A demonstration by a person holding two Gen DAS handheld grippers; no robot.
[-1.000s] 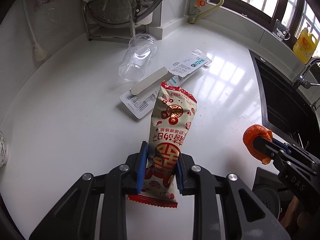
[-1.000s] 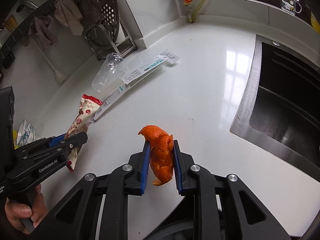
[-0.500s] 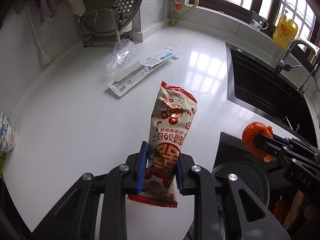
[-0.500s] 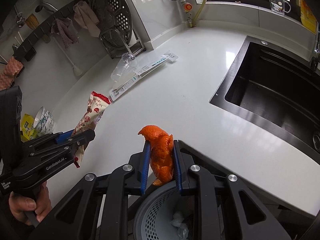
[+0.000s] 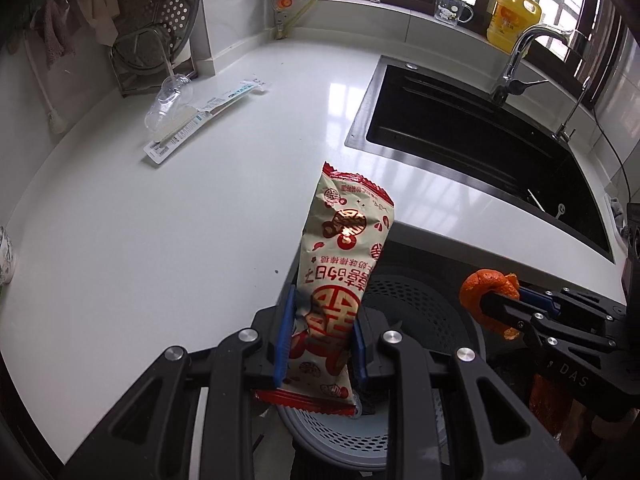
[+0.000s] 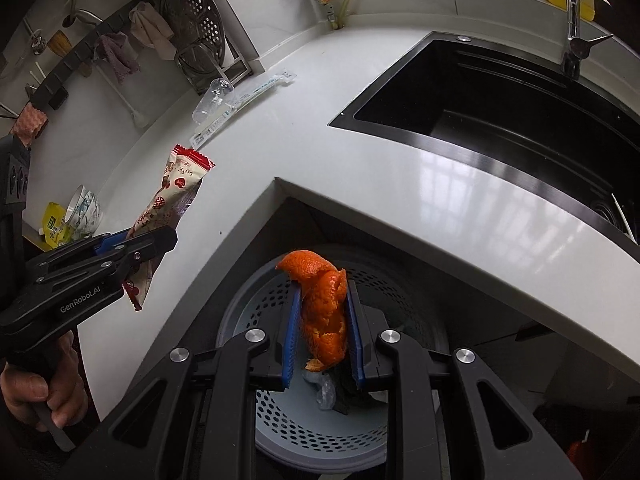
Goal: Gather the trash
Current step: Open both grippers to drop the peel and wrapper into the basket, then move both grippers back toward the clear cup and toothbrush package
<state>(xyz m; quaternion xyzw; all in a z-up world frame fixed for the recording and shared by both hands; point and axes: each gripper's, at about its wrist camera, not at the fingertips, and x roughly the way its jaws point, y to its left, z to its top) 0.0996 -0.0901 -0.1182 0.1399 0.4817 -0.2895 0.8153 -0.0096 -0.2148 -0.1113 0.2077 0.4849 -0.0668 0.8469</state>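
Note:
My left gripper (image 5: 320,312) is shut on a red and cream snack wrapper (image 5: 344,248), which stands up between the blue pads over the counter's front edge. An orange peel (image 6: 324,312) is clamped in my right gripper (image 6: 323,308), above the grey perforated trash bin (image 6: 260,300) below the counter corner. The left wrist view shows the bin (image 5: 432,312) under both grippers, with the peel (image 5: 486,292) at right. The wrapper (image 6: 172,196) and left gripper (image 6: 152,244) appear at left in the right wrist view. A clear plastic cup (image 5: 168,100) and a long white package (image 5: 200,120) lie on the counter.
The white counter (image 5: 160,240) wraps around a notch where the bin stands. A black sink (image 5: 480,136) with a tap (image 5: 516,60) is at right. A dish rack with a perforated pan (image 5: 160,20) stands at the back. Bowls (image 6: 84,208) sit at far left.
Both grippers have drawn back from the counter towards its front edge, each keeping its load. The bin has come into full view beneath them.

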